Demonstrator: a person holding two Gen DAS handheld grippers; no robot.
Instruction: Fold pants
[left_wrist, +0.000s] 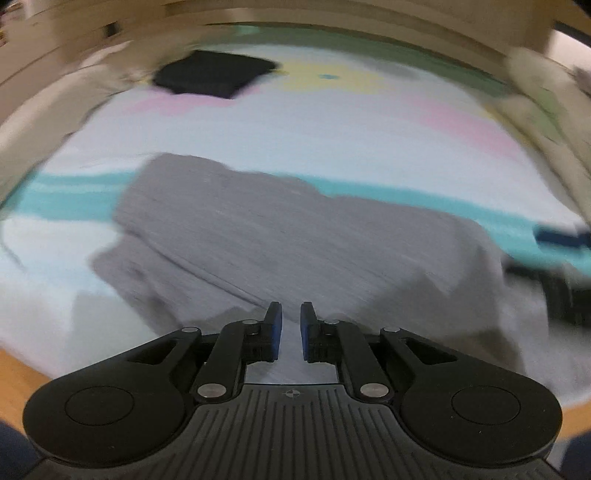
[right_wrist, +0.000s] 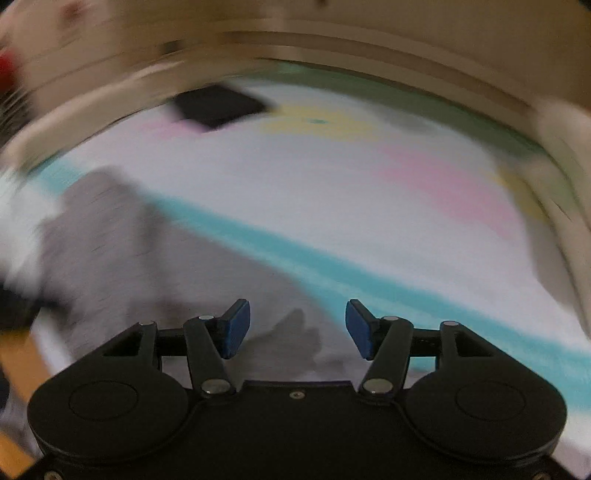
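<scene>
Grey pants (left_wrist: 280, 236) lie partly folded on a white sheet with a teal stripe (left_wrist: 66, 195). Both views are motion-blurred. My left gripper (left_wrist: 291, 317) is above the near edge of the pants, its blue pads a narrow gap apart with nothing between them. In the right wrist view the pants (right_wrist: 122, 266) spread left and below my right gripper (right_wrist: 297, 321), which is wide open and empty just above the cloth's right end. The right gripper also shows at the right edge of the left wrist view (left_wrist: 561, 236).
A dark folded garment (left_wrist: 212, 74) lies at the far left of the sheet, also in the right wrist view (right_wrist: 218, 105). Pink and yellow patches mark the sheet. A wooden frame (left_wrist: 332, 14) borders the far side. Wood floor (left_wrist: 14, 373) shows at the near left.
</scene>
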